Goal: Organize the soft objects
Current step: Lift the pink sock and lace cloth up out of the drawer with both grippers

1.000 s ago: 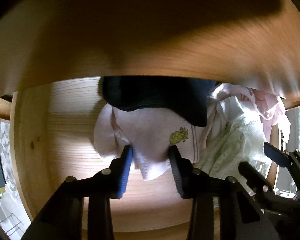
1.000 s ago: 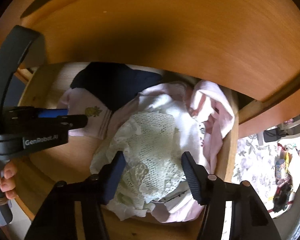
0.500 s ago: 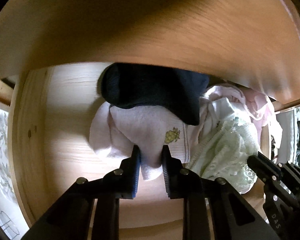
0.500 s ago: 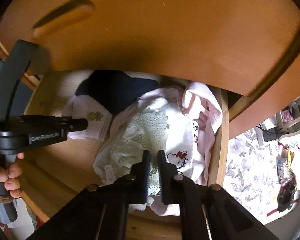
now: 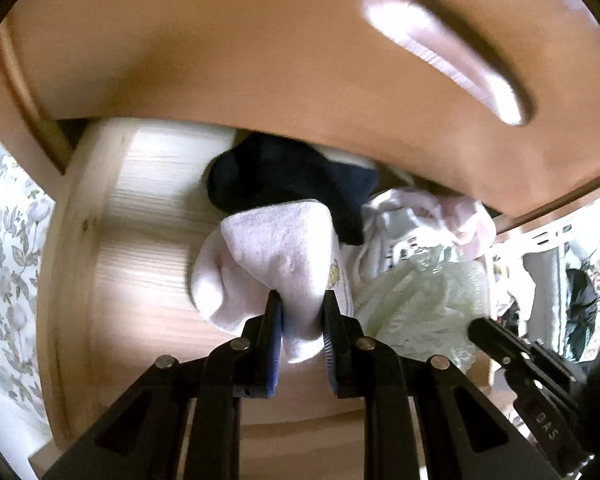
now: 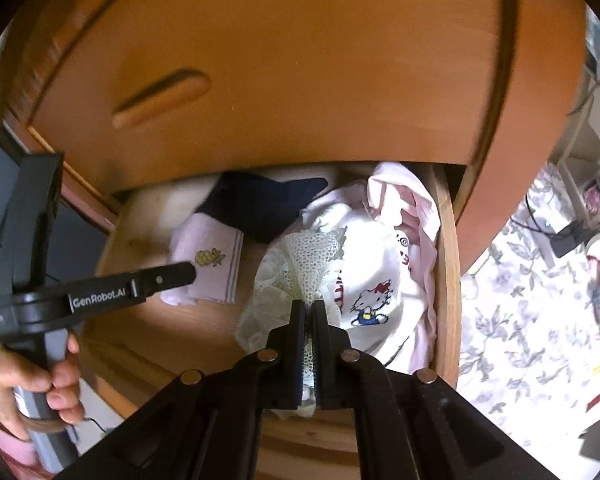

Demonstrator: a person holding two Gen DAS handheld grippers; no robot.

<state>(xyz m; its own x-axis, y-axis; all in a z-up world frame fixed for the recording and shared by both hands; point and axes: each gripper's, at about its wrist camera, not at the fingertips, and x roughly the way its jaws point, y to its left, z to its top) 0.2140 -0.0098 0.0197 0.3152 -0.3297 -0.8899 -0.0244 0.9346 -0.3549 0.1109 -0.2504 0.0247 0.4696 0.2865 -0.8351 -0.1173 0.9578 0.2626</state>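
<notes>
The left gripper point(image 5: 302, 334) pinched the pale pink sock point(image 5: 276, 256), the right gripper point(image 6: 308, 344) the lace cloth point(image 6: 300, 268), probably lifting both from the drawer point(image 6: 446, 280) for sorting.

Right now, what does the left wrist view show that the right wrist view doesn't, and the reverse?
Only the left wrist view: the left gripper from behind, pads pinching the pale sock, lifted into a peak.

Only the right wrist view: the right gripper shut on the lace cloth, a cat-print white garment, the pineapple mark seen clearly, and a hand on the left gripper's handle.

Both: the open drawer, the dark garment, the pink garment, the lace and the floral floor.
</notes>
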